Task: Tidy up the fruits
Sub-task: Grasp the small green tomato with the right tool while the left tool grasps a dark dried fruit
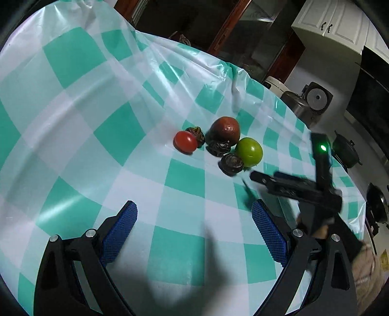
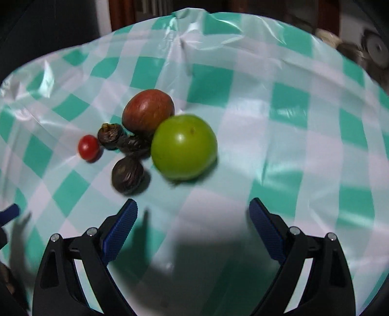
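Note:
Several fruits lie bunched on a green-and-white checked tablecloth (image 1: 73, 97). They are a small red tomato (image 1: 185, 145) (image 2: 88, 147), a brown-red round fruit (image 1: 225, 130) (image 2: 148, 110), a green fruit (image 1: 249, 152) (image 2: 184, 147) and three dark wrinkled fruits (image 1: 231, 164) (image 2: 127, 175). My left gripper (image 1: 194, 204) is open and holds nothing, well short of the bunch. My right gripper (image 2: 193, 201) is open and holds nothing, just in front of the green fruit. It shows blurred at the right of the left wrist view (image 1: 251, 183).
The cloth is creased, with a raised fold (image 1: 234, 90) behind the fruits. Past the table's right edge stand a rice cooker (image 1: 316, 97), dark pots (image 1: 345, 150) and white cabinets (image 1: 328, 19). A sleeve (image 1: 364, 262) shows at lower right.

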Motion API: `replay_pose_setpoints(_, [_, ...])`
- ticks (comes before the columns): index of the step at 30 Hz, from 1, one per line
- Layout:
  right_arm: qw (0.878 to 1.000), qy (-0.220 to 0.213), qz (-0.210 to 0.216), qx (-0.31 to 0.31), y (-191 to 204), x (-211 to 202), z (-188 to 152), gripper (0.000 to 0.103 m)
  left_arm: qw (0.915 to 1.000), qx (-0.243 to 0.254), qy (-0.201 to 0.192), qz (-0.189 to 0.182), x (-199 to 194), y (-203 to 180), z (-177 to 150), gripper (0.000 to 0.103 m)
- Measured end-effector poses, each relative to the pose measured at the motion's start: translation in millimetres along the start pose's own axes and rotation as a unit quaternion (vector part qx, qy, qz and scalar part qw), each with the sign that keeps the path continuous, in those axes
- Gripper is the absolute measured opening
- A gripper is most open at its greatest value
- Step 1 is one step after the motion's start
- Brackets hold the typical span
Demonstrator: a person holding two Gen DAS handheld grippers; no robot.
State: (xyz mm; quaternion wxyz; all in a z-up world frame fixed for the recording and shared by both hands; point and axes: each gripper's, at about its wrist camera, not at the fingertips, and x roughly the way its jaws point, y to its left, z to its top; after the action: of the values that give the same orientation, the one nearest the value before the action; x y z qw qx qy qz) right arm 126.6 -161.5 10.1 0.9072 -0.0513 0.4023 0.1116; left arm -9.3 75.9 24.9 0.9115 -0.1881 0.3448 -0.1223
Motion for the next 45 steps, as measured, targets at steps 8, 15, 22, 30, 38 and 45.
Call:
replay_pose_setpoints(8, [0.999, 0.015, 0.018, -0.023, 5.2, 27.6, 23.0, 0.089, 1.0000, 0.001, -0.005, -0.008, -1.3, -1.4, -0.5, 0.092])
replay_pose_setpoints(15, [0.999, 0.029, 0.032, -0.001, -2.0, 49.2, 37.0, 0.074, 1.0000, -0.004, 0.004, -0.008, 3.2, 0.4, 0.2, 0.092])
replay_pose_setpoints(22, [0.998, 0.003, 0.043, 0.048, -15.7, 9.0, 0.9, 0.066, 0.9999, -0.005, 0.012, 0.001, 6.2, 1.9, 0.2, 0.092])
replay_pose_setpoints(30, [0.990, -0.017, 0.052, 0.127, -50.9, -70.9, -90.0, 0.066, 0.9976, 0.037, 0.059, -0.004, 20.1, -15.0, -0.1, 0.092])
replay_pose_setpoints(38, [0.988, -0.046, 0.059, 0.132, -54.0, -104.3, -121.5, 0.066, 0.9955, 0.059, 0.074, 0.010, 71.3, -65.9, 18.5, 0.090])
replay_pose_setpoints(45, [0.988, -0.055, 0.069, 0.126, -52.3, -106.2, -120.4, 0.066, 0.9904, 0.086, 0.087, 0.065, 140.7, -89.8, 47.1, 0.069])
